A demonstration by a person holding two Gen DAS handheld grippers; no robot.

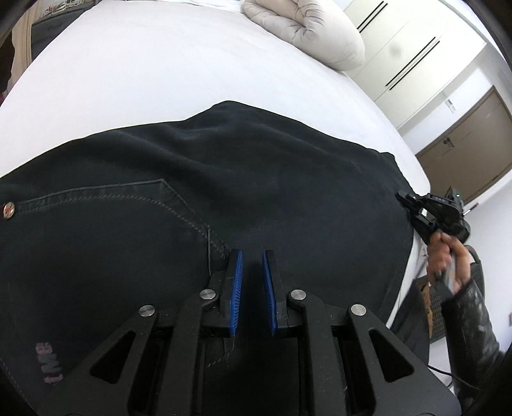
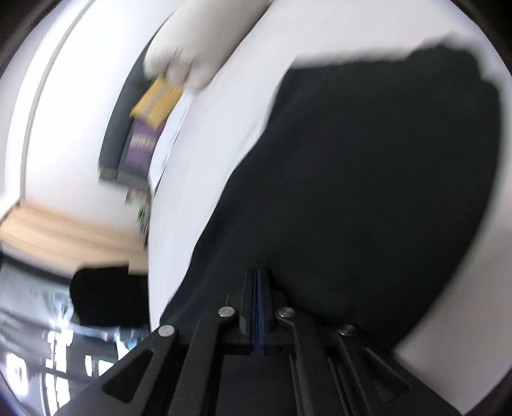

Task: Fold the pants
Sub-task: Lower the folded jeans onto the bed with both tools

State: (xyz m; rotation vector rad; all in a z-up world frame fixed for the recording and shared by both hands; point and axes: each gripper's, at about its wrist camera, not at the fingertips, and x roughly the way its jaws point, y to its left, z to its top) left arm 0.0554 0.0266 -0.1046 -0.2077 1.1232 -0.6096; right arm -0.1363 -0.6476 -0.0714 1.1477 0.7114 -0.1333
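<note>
Item: dark pants (image 1: 224,179), spread across a bed with a white sheet (image 1: 144,70). Back pocket stitching (image 1: 172,198) and 1 metal rivet (image 1: 9,209) show at the left of the left wrist view; a faded pink print (image 1: 48,361) lies low on the cloth.

Left gripper (image 1: 252,256): hovers over the pants, jaws narrow with a slim gap between the 2 blue pads (image 1: 237,288); nothing seen pinched between them.

Right gripper (image 2: 258,275): jaws pressed fully together, blue pads meeting; the view is motion-blurred, and no cloth can be made out between them. In the left wrist view it (image 1: 404,197) sits at the pants' right edge, held by a hand (image 1: 448,259) in a dark sleeve (image 1: 473,320).

Surroundings: a rolled pale duvet (image 1: 304,28) at the far side of the bed; white wardrobe doors (image 1: 412,48); a brown door (image 1: 470,140); yellow and purple cushions (image 2: 153,121) beside the bed, blurred.
</note>
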